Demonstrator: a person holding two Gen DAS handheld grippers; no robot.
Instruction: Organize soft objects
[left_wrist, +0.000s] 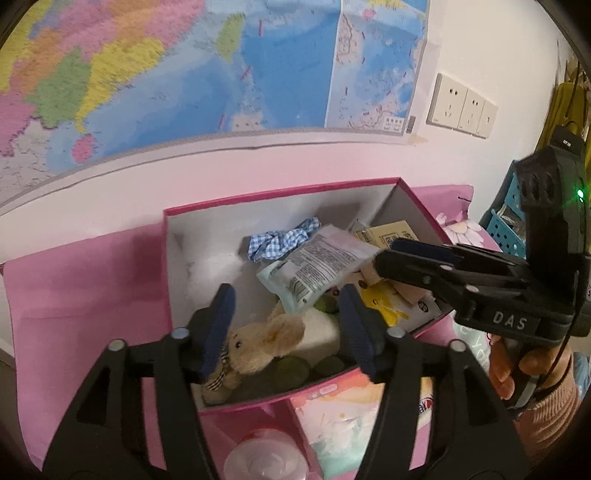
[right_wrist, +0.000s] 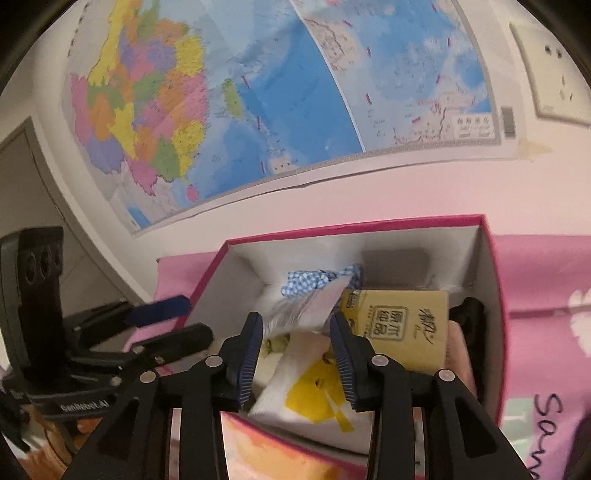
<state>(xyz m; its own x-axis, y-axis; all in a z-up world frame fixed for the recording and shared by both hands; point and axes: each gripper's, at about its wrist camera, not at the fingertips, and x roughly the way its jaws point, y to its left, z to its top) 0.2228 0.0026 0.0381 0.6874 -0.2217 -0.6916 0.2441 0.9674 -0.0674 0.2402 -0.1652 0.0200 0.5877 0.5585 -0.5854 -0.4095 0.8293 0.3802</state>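
On the left, our left gripper (left_wrist: 286, 325) hangs open over the plush rabbit (left_wrist: 255, 345), which lies in the pink box (left_wrist: 280, 194). Further right, our right gripper (right_wrist: 297, 349) stands open above the printed packet (right_wrist: 306, 310) lying loose in that box.
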